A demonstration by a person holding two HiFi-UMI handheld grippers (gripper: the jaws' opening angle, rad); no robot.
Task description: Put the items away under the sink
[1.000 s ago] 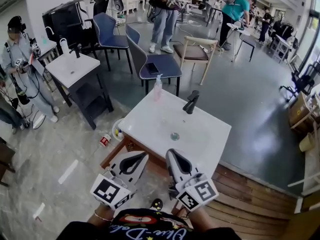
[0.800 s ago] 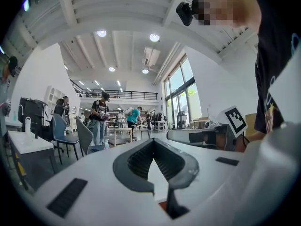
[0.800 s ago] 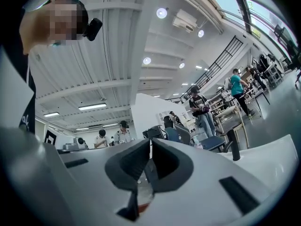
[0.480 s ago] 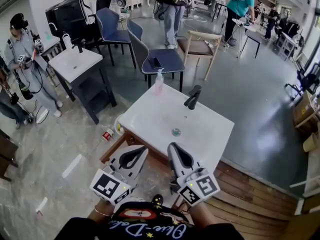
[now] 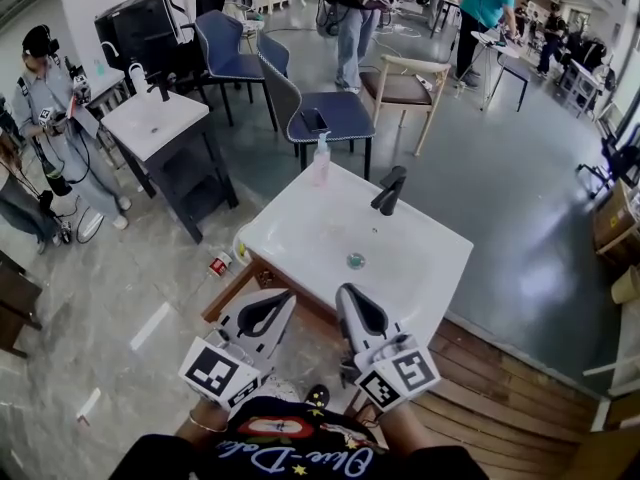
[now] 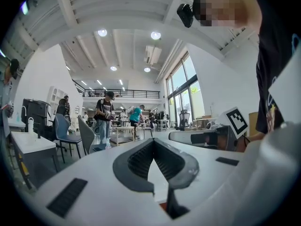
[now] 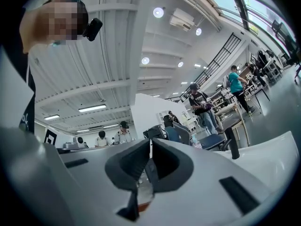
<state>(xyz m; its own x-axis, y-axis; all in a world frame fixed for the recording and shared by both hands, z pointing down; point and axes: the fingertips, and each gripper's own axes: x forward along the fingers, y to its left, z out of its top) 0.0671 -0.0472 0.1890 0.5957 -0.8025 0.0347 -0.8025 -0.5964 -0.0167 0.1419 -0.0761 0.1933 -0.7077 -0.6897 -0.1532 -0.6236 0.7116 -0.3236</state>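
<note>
Here's the slim clear pump bottle with pinkish liquid (image 5: 319,160), upright at the far left corner of the white square sink surface (image 5: 420,268), upper centre of the head view, right at the rim. Just beside it stands the black tap (image 5: 388,190). Down on the grey floor, left of centre, a small red-and-white container (image 5: 218,265) lies near the brown wooden cabinet (image 5: 238,296) under the sink. A pale round tub (image 5: 240,245) sits against that cabinet. Both are too small to identify.

Both tools hang low in the frame, well short of all that. The left tongs (image 5: 283,301) are pressed together with nothing in them, and the right tongs (image 5: 344,293) are pressed together too, empty.

Now the worries. That bottle is tall, narrow and on the edge, so a nudge from tongs not yet spread likely tips it off the back rim. Reach in from the right and the tap is in the way. Pinch it by the pump head and it may swing or slip. The space under the sink is out of sight from here, so stowing looks half blind, with those floor items easy to knock.
</note>
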